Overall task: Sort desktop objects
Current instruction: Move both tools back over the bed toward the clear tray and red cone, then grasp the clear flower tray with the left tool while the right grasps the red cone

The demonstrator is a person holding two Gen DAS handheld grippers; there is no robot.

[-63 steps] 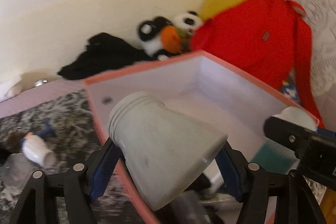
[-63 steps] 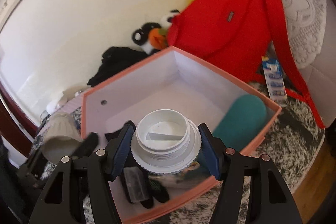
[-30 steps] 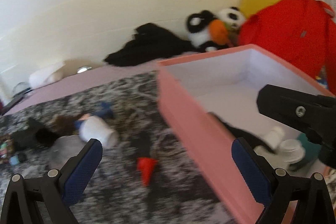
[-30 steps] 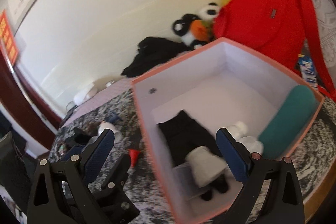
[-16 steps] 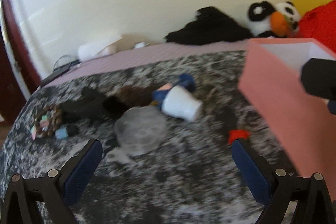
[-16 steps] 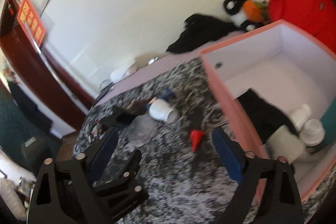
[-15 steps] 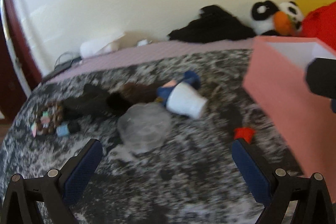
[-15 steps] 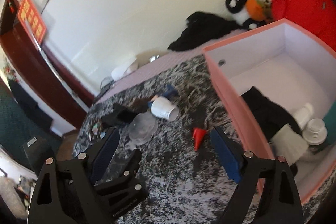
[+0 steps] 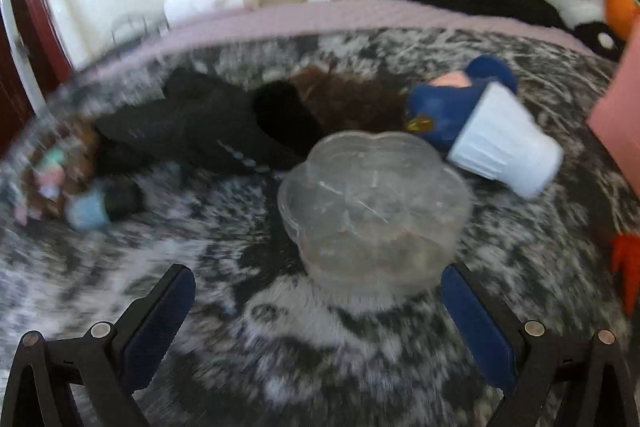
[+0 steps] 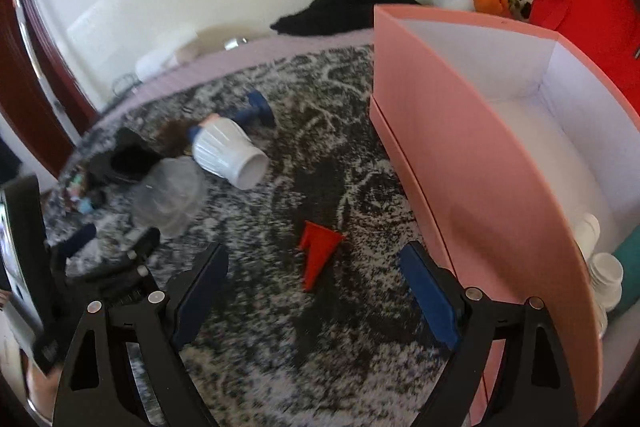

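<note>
Two grippers, left (image 9: 316, 311) and right (image 10: 314, 293), jaws spread and empty, over a patterned bed: one clear tub (image 9: 374, 211), one white cup (image 10: 230, 157), one red cone (image 10: 318, 251) beside one pink box (image 10: 460, 155)

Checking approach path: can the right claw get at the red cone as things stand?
Probably yes. The right claw is open and empty, and the red cone lies alone on the cloth just ahead of its gap, with nothing between them. The pink box stands close on the right but looks clear of the path.

Blurred bead trinket (image 9: 44, 167), red cone (image 9: 626, 267) edge-cropped
</note>
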